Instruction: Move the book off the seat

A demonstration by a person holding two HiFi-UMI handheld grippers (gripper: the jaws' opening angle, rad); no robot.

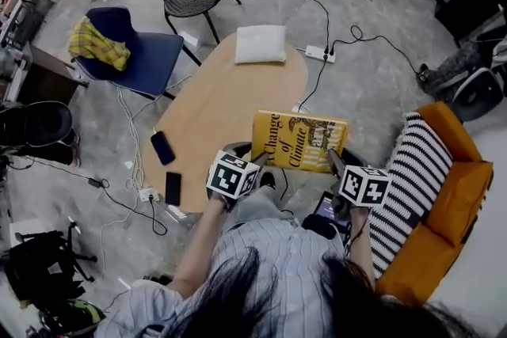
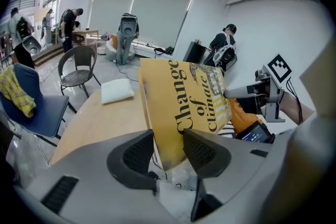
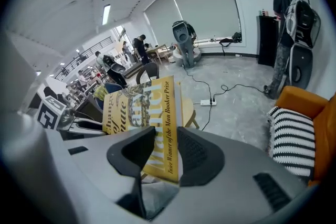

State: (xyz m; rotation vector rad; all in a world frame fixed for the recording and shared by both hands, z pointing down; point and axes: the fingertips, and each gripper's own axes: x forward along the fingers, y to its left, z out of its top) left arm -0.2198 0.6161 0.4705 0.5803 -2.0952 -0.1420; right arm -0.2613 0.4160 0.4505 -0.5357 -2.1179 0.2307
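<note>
While clamped from both sides, yellow rectangular book [image 1: 299, 140] hangs aloft, cover up.
Grip: left gripper [image 1: 255, 164] fingers [image 2: 137, 153] pinch its 7 o'clock corner, right gripper [image 1: 336, 162] fingers [image 3: 198, 153] its 5 o'clock corner; book at 4 o'clock edge of oval wooden table [image 1: 210, 91].

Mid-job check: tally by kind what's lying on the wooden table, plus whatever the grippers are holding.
Pillow on the table: 1
Black phones on the table: 2
Yellow book, clamped by the left gripper and the right gripper: 1
Total: 4
</note>
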